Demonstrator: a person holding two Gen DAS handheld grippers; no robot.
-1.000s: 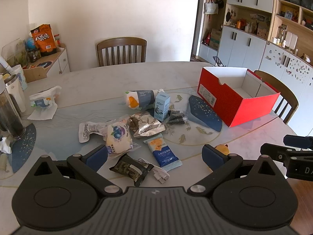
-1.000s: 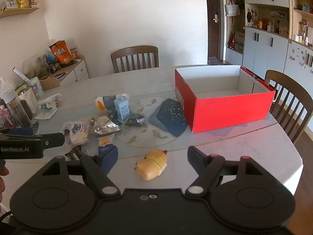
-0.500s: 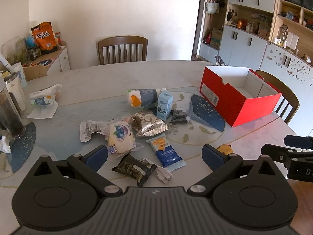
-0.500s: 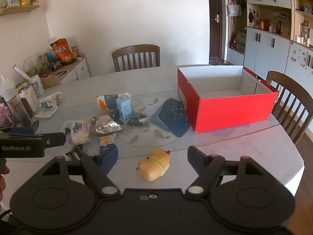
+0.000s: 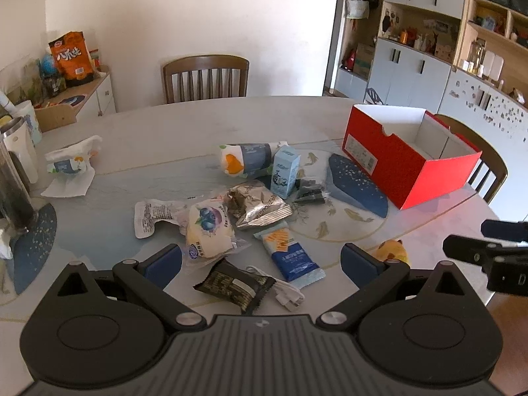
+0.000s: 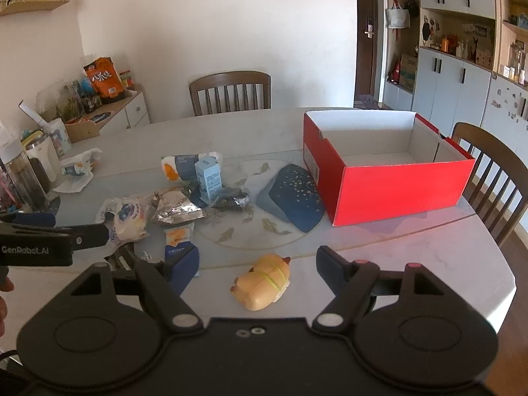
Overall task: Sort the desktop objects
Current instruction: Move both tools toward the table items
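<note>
Marble table (image 6: 412, 247), snack clutter and an open red box (image 6: 396, 188) ahead of us.
We hold the left gripper (image 5: 260, 260) wide open above a black packet (image 5: 236, 285); our right gripper (image 6: 257, 265) gapes empty over the hot-dog toy (image 6: 262, 282).

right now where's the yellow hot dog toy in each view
Left wrist: the yellow toy lies low on the right, half hidden behind the left gripper's right finger.
Right wrist: the toy lies low in the middle, between the right gripper's open fingers.
Shared landmark: the red box, beyond the toy.
</note>
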